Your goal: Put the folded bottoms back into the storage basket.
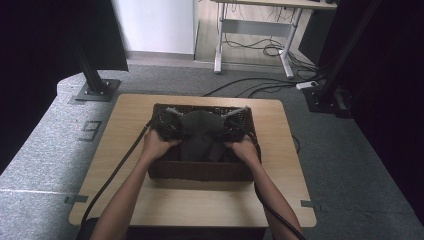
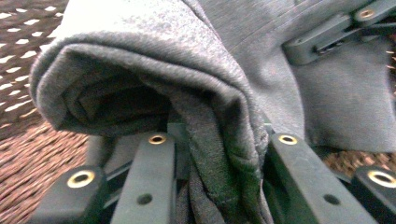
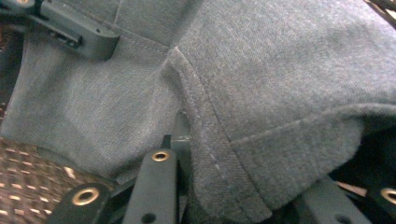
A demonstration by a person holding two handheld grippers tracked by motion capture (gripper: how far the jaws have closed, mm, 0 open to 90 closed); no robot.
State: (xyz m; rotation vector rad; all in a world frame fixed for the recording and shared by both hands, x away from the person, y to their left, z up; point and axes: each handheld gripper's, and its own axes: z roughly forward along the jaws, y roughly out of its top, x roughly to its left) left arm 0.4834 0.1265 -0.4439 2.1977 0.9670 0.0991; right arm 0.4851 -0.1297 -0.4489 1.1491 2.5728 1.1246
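A dark grey knitted fabric garment (image 1: 200, 131) — bunched and folded, a stitched seam visible — is held inside a dark brown woven wicker basket (image 1: 200, 171) on the surface.

Soft matt grey knit cloth (image 2: 187, 70), dark woven wicker basket (image 1: 200, 170), pale smooth wooden table (image 1: 200, 205), matt black plastic gripper (image 2: 219, 154)

Wooden table (image 1: 200, 205) on grey carpet (image 1: 45, 145). White-legged desk (image 1: 250, 35) beyond, cables (image 1: 265, 50) beneath. Black frame posts (image 1: 92, 75) flanking.
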